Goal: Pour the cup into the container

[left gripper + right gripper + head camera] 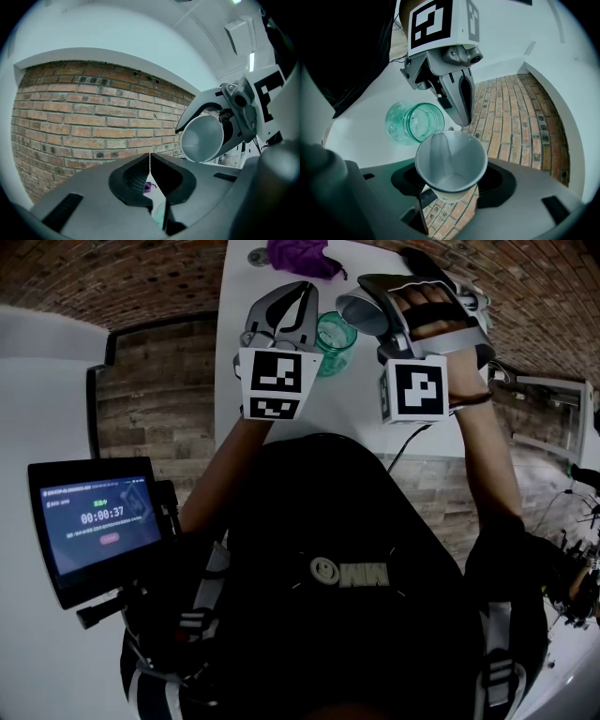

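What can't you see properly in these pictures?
- Purple thing: head view, cut off by the top edge; unclear what it is.
- Green jar: head view, one side hidden behind the left tongs; contents unclear in the right gripper view too.
- Cup: head view, mostly hidden by the right tongs.
- Screen: head view, small print too small.

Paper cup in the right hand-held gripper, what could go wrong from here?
The cup sits beside the green jar, not over its mouth, so a pour could land on the white table. The shut left hand-held gripper holds nothing, so the jar stands unsteadied and a knock might tip it.
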Available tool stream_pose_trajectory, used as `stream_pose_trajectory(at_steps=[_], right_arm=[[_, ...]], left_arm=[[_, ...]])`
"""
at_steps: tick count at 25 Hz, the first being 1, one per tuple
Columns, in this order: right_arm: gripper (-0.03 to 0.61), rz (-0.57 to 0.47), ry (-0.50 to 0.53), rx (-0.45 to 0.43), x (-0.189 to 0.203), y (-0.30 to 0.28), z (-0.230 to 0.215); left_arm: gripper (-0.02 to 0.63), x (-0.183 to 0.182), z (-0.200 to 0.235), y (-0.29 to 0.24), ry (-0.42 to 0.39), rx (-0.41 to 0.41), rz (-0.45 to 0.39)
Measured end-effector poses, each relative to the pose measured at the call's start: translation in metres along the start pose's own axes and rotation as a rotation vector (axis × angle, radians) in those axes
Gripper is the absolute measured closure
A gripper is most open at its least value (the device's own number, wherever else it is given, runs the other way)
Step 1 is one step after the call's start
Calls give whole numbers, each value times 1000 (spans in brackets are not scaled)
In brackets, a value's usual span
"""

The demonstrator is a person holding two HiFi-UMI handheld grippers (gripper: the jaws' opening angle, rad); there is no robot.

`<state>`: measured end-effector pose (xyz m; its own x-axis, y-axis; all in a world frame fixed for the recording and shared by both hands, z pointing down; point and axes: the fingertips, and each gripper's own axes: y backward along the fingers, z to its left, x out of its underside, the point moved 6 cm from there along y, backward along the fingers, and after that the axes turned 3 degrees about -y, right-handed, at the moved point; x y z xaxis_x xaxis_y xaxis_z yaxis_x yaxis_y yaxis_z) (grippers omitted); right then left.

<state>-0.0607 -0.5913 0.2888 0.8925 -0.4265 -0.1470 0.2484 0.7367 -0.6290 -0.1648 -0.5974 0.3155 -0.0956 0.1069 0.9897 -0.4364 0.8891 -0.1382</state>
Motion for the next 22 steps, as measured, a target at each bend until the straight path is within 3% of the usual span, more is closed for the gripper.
stream_pose_trajectory(at_steps=[22], right_arm=[[291, -24, -8, -22, -5, 2, 0]], left_arm=[[609, 0, -2, 0, 1, 1, 3]])
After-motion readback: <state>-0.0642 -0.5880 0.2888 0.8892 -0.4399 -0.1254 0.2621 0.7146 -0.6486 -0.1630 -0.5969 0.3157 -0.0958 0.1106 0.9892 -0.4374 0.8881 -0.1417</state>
